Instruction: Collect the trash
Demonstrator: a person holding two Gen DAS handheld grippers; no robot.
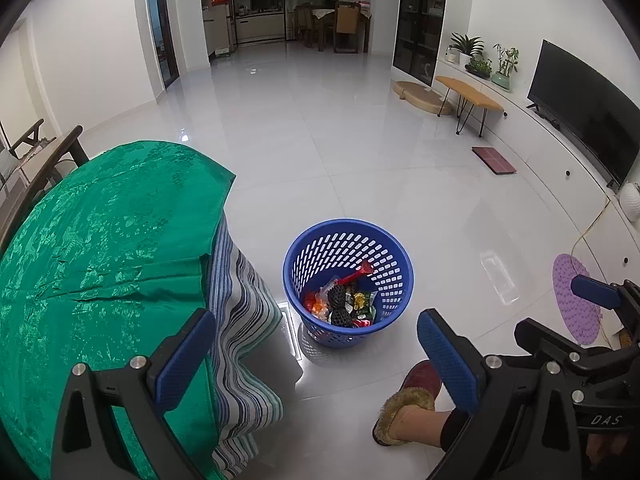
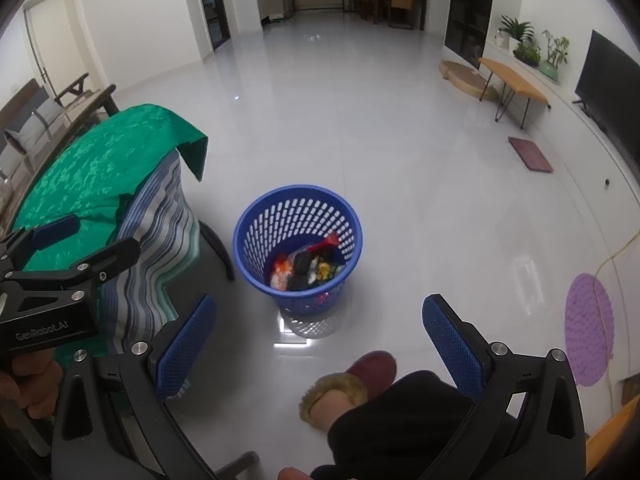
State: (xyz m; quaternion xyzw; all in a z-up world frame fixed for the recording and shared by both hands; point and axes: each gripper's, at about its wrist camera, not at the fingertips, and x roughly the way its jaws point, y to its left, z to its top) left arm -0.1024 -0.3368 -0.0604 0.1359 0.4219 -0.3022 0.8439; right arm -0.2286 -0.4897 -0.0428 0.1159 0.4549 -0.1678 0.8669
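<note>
Left wrist view: the left gripper (image 1: 316, 350) is hovering with jaws released and empty; the blue basket (image 1: 384, 240) holding wrappers (image 1: 344, 300) is standing on the floor ahead, between them.

Right wrist view: the right gripper (image 2: 320, 332) is likewise gaping empty, the basket (image 2: 256, 224) sitting ahead beside the green-clothed worktop (image 2: 92, 172).

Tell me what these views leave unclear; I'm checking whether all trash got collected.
- Wrappers deep in the blue basket: overlapping, too small to count in either view.
- Green-clothed tabletop: near part hidden by the left gripper, far left cut off.
- Floor under the table: hidden by the striped cloth.
</note>
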